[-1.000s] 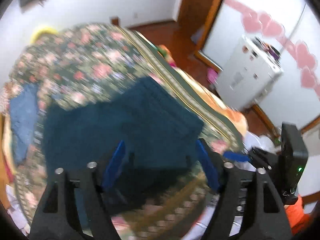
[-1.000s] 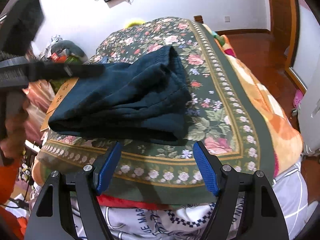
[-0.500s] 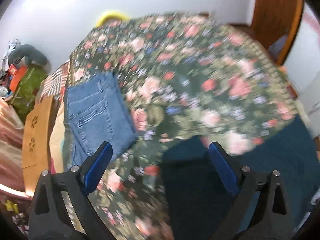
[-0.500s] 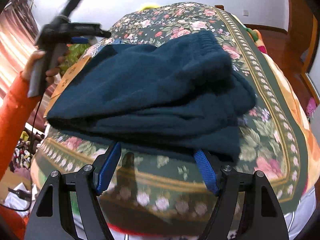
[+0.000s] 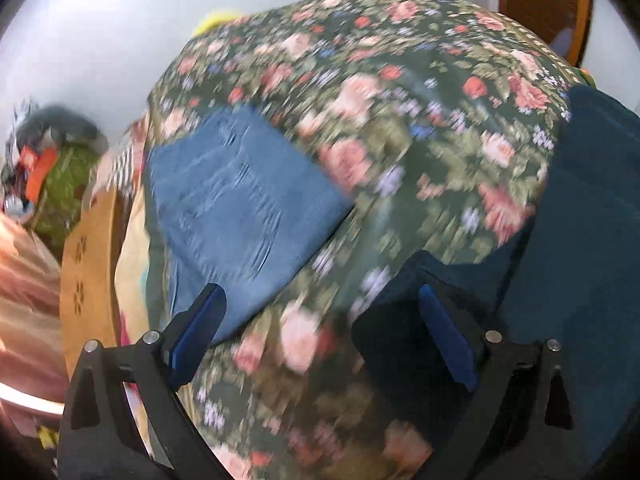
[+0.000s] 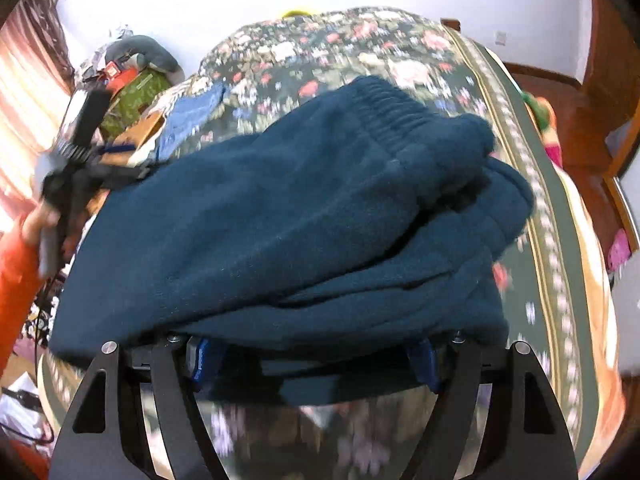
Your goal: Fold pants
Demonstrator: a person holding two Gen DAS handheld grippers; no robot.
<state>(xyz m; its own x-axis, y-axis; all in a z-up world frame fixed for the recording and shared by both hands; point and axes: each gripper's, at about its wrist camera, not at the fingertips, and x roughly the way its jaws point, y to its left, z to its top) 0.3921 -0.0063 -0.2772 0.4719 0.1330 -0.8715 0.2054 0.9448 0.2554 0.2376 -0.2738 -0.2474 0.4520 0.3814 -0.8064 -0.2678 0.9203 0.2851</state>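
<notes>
Since the dark blue pants [image 6: 304, 216] already lie in a thick folded bundle near the front edge of the bed [image 6: 560, 280], I judge that the folding itself is almost done and the step in hand is to pick up or shift the bundle. The right gripper [image 6: 312, 356] stands with its jaws wide, and both blue fingers [image 6: 202, 358] are pushed under the near edge of the bundle; they do not hold it yet. The next move probably calls for closing on all the layers together, because the top layer is loose and may slide off.

The left gripper [image 5: 320, 328] is also wide apart and holds nothing. It hangs over the floral cover, with one corner of the pants [image 5: 580, 240] beside its right finger.

The left view shows plainly the folded blue jeans [image 5: 240, 204] near the left edge of the bed, which the right view shows only small and partly hidden. The right view alone shows the elastic waistband on top of the bundle, and the person's left hand [image 6: 38, 224] at the left side.
</notes>
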